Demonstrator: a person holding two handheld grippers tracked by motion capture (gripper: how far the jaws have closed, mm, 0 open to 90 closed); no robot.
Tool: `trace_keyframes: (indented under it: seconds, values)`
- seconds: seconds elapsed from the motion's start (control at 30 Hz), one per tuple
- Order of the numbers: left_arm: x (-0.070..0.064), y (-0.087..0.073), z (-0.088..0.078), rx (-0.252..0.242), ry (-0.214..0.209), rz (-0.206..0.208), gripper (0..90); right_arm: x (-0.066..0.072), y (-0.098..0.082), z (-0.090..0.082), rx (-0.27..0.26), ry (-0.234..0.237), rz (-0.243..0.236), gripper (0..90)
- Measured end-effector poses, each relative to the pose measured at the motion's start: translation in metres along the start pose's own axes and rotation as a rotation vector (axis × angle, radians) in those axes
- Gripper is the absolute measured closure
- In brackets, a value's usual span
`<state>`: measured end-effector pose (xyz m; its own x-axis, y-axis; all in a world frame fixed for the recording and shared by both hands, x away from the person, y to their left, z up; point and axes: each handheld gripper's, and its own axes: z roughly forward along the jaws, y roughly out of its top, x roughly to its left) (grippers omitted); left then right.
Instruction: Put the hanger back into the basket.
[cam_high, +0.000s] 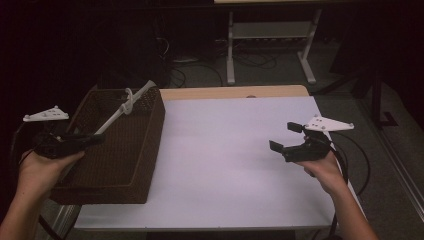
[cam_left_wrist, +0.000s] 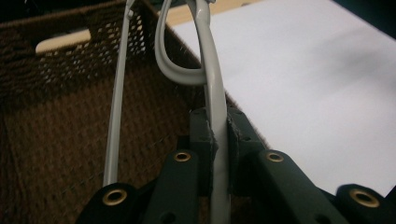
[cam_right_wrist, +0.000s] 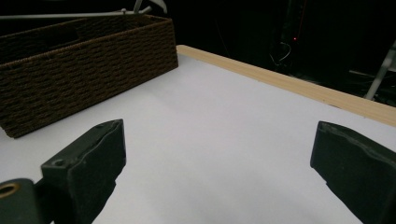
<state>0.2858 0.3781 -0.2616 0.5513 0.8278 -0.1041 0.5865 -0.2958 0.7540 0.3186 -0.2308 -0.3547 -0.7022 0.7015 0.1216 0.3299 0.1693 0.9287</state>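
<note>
A white plastic clothes hanger (cam_high: 125, 106) sticks up at a slant over a brown wicker basket (cam_high: 100, 192) at the left end of the table. My left gripper (cam_high: 96, 138) is shut on one of the hanger's arms, above the basket's near left part. In the left gripper view the jaws clamp the hanger's flat bar (cam_left_wrist: 215, 93) at the left gripper (cam_left_wrist: 217, 133), with the basket's woven inside (cam_left_wrist: 56, 116) below. My right gripper (cam_high: 285, 136) hovers open over the white table top (cam_high: 225, 160) at the right. Nothing lies between the wide-apart jaws of the right gripper (cam_right_wrist: 215, 140).
The basket (cam_right_wrist: 93, 70) stands left of the bare white surface (cam_right_wrist: 224, 116) in the right gripper view, with the hanger (cam_right_wrist: 70, 15) above its rim. A wooden strip (cam_high: 235, 92) edges the table's far side. Behind it, a metal stand (cam_high: 270, 45) and cables sit on the dark floor.
</note>
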Motion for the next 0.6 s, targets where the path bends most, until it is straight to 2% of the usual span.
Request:
trace_keyframes:
  seconds: [0.27,0.4,0.6]
  values:
    - [0.005,-0.013,-0.004,0.04,0.005,-0.008,82.9,-0.002,0.0,-0.001,0.0,-0.001,0.003,3.0]
    - [0.012,-0.017,0.002,0.06,-0.012,-0.003,82.8,-0.001,-0.001,0.0,0.005,-0.003,0.0,3.0]
    - [0.026,-0.019,0.012,0.098,-0.025,0.036,82.8,-0.002,-0.001,-0.001,0.005,-0.007,0.005,3.1]
